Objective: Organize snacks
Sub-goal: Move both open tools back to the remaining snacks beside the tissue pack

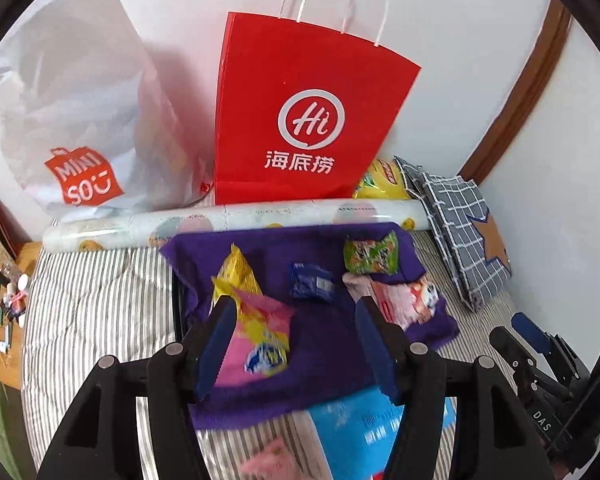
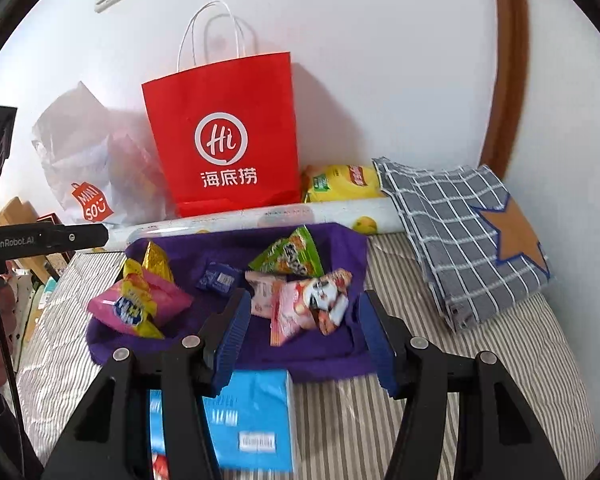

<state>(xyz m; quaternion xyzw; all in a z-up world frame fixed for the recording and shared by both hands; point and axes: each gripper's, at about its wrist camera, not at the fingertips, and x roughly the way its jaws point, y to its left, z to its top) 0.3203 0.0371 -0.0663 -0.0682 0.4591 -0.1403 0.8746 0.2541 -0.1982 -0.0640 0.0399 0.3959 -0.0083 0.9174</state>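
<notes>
Right wrist view: right gripper (image 2: 304, 336) fingers spread, empty, above the pink panda snack packet (image 2: 312, 308) on the purple cloth (image 2: 324, 352). Left gripper (image 1: 296, 344) also spread, empty. I'd drop straight down, pinch one packet only.

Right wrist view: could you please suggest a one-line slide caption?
Open right tool above snack packets on a purple cloth, red paper bag behind.

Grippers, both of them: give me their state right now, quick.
Left gripper: open, nothing between its fingers, above the purple cloth.
Right gripper: open, holding nothing.
</notes>
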